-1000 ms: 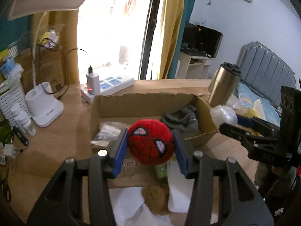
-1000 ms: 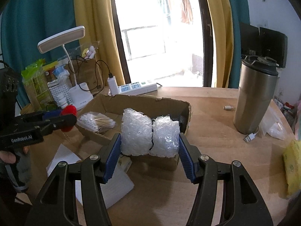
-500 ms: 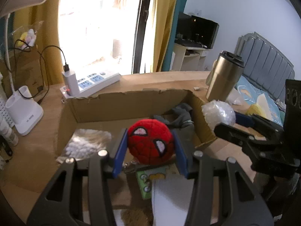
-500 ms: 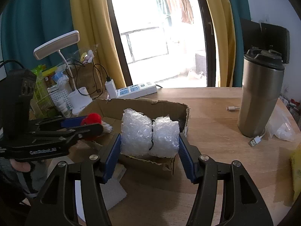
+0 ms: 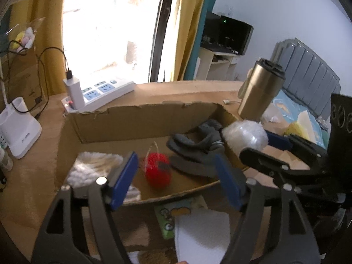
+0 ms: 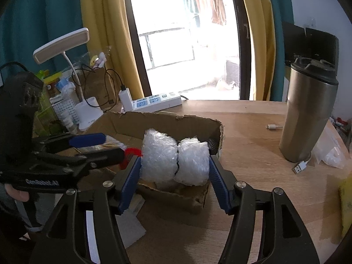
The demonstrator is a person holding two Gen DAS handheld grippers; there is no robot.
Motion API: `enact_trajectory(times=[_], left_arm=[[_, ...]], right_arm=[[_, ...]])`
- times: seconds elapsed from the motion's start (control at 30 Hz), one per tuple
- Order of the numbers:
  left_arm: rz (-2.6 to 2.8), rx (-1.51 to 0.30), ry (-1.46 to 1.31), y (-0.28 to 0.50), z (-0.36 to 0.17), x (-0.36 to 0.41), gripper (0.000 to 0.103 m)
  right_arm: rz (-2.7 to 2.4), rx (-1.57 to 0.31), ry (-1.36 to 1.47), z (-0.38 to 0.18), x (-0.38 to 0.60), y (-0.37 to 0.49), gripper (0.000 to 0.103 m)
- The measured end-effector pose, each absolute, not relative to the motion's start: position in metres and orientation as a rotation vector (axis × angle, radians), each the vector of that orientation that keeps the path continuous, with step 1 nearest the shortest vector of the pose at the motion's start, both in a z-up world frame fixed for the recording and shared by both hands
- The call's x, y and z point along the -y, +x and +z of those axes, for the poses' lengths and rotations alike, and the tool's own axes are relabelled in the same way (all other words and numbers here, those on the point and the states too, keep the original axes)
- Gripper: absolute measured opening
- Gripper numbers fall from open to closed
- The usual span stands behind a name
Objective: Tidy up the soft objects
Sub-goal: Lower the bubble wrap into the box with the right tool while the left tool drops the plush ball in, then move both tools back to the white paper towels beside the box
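Note:
A red plush ball (image 5: 158, 169) lies inside the cardboard box (image 5: 140, 118), free of my left gripper (image 5: 176, 179), which is open just above the box's near wall. Its red edge shows in the right wrist view (image 6: 131, 152). My right gripper (image 6: 175, 176) is shut on a wad of bubble wrap (image 6: 173, 157) and holds it over the box's right near corner (image 6: 216, 129). The wad also shows in the left wrist view (image 5: 244, 135). A grey cloth (image 5: 198, 151) and a clear bag of white bits (image 5: 92, 167) lie in the box.
A steel tumbler (image 6: 308, 114) stands right of the box with a USB cable (image 6: 300, 166) at its foot. A power strip (image 5: 103, 92) and white lamp base (image 5: 18, 127) sit behind the box. White paper (image 5: 202, 233) and a green packet (image 5: 173, 215) lie in front.
My left gripper has opened and let go of the red plush ball, which now lies in the box. The right gripper has moved a little closer over the box with the bubble wrap.

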State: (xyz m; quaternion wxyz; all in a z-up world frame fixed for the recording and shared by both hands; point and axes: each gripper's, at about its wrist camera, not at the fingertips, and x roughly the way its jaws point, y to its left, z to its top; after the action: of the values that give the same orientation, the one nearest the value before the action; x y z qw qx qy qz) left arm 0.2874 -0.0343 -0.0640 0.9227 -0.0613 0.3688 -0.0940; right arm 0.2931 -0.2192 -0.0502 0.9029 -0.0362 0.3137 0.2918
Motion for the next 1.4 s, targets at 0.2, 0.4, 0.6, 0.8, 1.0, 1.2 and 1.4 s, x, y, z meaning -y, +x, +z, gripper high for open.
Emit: enact_trajectory(times=[0.2,0.4,0.6,0.8,1.0,1.2,1.4], left_arm=[[-0.17,-0.735,-0.155,0.275,-0.057,0.016,0.075],[-0.152,-0.714,-0.176,0.259,-0.052,0.0,0.075],[-0.139,-0.69,-0.2,0.24,-0.047,-0.017,0.075],[-0.128,-0.668,-0.216,0.222,-0.042,-0.033,0.076],[-0.116,-0.653,-0.24,0.205,-0.042,-0.046,0.076],[-0.102,-0.648,-0.253,0.187,-0.045,-0.06,0.076],[-0.097,-0.67,-0.27,0.172,-0.057,-0.069,0.076]], right_arm=[[0.58,-0.647,-0.089,-0.046,0.214,0.287,0.068],[0.577,-0.645,-0.112,-0.039,0.204,0.274,0.068],[0.583,-0.639,-0.144,-0.033,0.192,0.258,0.068],[0.59,-0.633,-0.17,-0.028,0.18,0.244,0.068],[0.598,-0.634,-0.194,-0.026,0.168,0.232,0.068],[0.604,-0.649,-0.209,-0.032,0.158,0.221,0.068],[0.608,-0.677,-0.226,-0.042,0.149,0.211,0.068]])
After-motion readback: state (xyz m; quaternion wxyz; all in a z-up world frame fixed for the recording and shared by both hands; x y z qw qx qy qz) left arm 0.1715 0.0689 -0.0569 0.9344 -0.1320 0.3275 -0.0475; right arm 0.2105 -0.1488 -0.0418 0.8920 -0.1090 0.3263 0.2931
